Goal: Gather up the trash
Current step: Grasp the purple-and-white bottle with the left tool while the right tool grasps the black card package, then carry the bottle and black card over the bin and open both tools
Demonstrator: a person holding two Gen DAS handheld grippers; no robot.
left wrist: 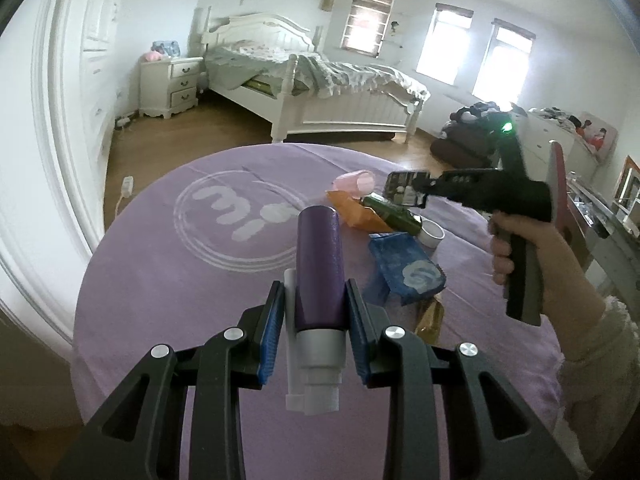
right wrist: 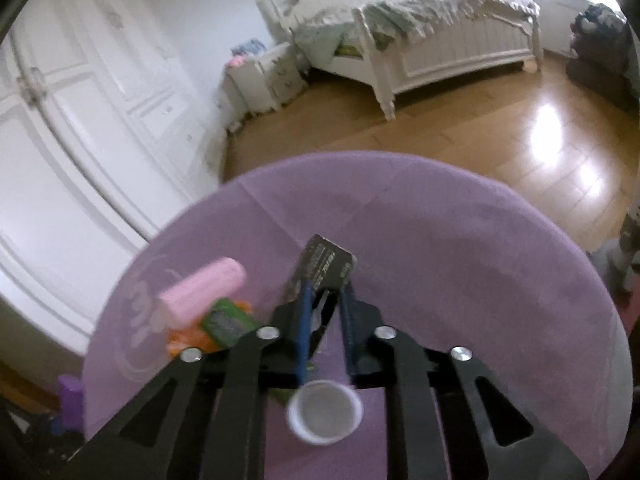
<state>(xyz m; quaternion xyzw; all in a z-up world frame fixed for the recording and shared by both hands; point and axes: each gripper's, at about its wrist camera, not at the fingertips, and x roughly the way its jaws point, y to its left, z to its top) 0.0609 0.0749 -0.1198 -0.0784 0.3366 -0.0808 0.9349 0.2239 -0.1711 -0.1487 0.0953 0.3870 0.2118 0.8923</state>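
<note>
- A purple bottle (left wrist: 318, 264) is gripped in the left tongs (left wrist: 316, 320).
- A dark wrapper (right wrist: 324, 268) is clamped in the right tongs (right wrist: 326, 320), closed tight, above the desk (left wrist: 160, 280).
- Beyond them, a blue bag (left wrist: 404, 264), white cup (right wrist: 325, 410) and pink cup (right wrist: 202, 292) are left uncollected.

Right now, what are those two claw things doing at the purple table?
A person is clearing trash off the purple table, one gripper in each hand. The left gripper has its jaws shut on a purple bottle. The right gripper is pinching a dark wrapper and holding it above the table. A blue bag, a white cup and other scraps lie on the cloth.
</note>
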